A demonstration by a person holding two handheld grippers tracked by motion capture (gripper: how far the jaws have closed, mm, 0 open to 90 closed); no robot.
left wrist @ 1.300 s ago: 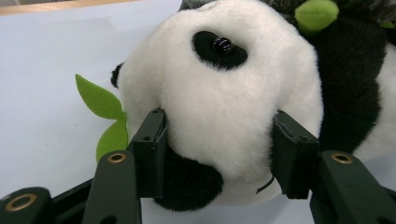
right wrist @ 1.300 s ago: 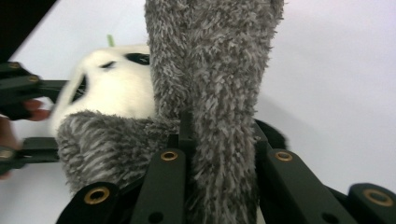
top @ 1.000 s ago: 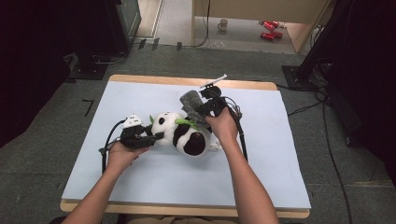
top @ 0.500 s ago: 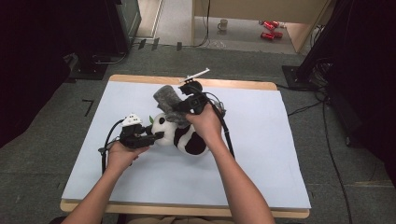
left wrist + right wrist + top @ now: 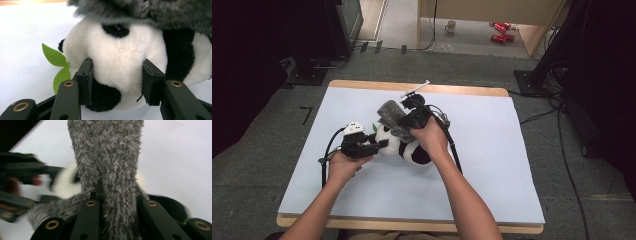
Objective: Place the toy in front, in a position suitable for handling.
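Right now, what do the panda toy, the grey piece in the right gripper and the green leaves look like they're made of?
Panda toy: soft plush, short matte white and black pile; the left gripper dents its snout. Grey fuzzy piece: long shaggy fake fur, probably fabric, bunched between the right gripper jaws. Green leaves: flat, matte, clean-cut edges, likely felt. Table cover: smooth pale blue sheet, material unclear.

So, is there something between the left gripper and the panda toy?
Nothing visible. The left gripper already has its jaws on both sides of the panda toy, pressing its white plush. The grey furry piece sits above, in the right gripper.
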